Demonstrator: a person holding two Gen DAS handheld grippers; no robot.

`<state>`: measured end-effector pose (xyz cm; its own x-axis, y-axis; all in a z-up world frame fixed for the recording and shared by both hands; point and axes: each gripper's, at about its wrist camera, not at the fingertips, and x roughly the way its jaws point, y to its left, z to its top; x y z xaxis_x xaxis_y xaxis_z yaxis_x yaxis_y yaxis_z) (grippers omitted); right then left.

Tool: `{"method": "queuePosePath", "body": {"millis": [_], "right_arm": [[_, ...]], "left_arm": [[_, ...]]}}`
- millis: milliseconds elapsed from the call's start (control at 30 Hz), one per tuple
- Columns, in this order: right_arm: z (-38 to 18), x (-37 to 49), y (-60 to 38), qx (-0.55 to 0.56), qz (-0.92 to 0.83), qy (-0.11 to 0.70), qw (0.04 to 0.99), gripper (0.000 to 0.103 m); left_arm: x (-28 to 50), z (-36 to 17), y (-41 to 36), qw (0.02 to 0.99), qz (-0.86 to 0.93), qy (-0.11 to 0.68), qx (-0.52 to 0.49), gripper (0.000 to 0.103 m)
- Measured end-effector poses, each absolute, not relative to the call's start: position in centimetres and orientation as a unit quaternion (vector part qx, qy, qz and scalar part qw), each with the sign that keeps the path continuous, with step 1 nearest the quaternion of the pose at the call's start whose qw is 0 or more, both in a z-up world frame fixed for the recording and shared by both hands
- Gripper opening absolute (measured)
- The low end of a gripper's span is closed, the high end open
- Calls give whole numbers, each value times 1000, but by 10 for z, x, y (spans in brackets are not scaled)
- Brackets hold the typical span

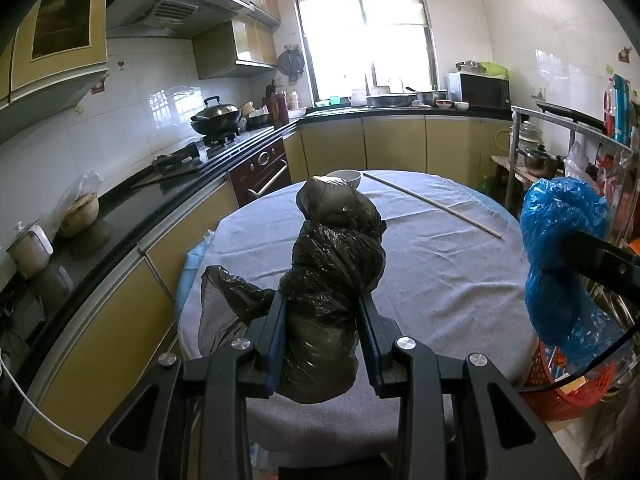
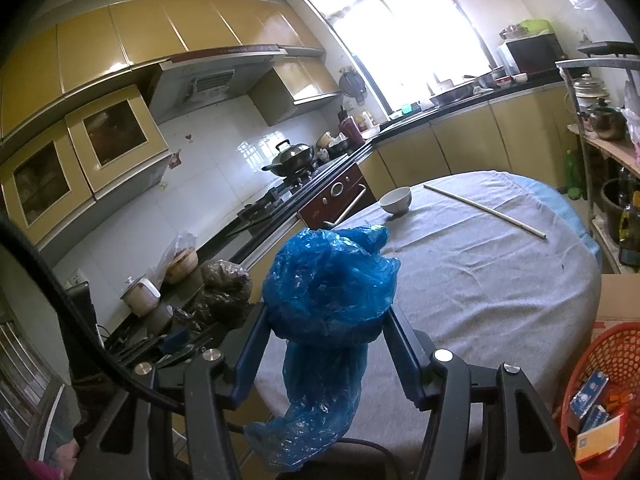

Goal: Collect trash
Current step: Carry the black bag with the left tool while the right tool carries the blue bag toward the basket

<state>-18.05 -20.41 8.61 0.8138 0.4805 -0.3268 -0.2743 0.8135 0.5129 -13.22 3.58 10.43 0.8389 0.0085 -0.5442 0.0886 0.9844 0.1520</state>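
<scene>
Trash bags (image 1: pixel 332 264) (image 2: pixel 328 280) gripped by both tools above grey-clothed kitchen table (image 1: pixel 440 264).

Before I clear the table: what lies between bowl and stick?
Only bare grey tablecloth between bowl and stick, clearest in the right wrist view.

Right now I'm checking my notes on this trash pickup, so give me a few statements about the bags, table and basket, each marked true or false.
1. The left gripper is clamped on a black plastic bag. True.
2. The right gripper holds a white bag. False: it holds a blue plastic bag.
3. A white bowl sits on the grey tablecloth. True.
4. The long thin stick stands inside the bowl. False: it lies flat on the cloth, apart from the bowl.
5. The red basket is empty. False: it holds small boxes.
</scene>
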Motion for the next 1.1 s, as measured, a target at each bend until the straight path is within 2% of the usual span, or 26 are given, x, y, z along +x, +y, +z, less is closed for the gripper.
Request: {"method": "queuePosePath", "body": {"millis": [633,1100], "right_arm": [[77,-181,-218,238,195,232,923,62],[56,-192,-264,277,171,233,916,62]], "left_arm": [[-126,100,19,952,-28,286,107,35],[-124,97,-29,946,-46,289,140,35]]}}
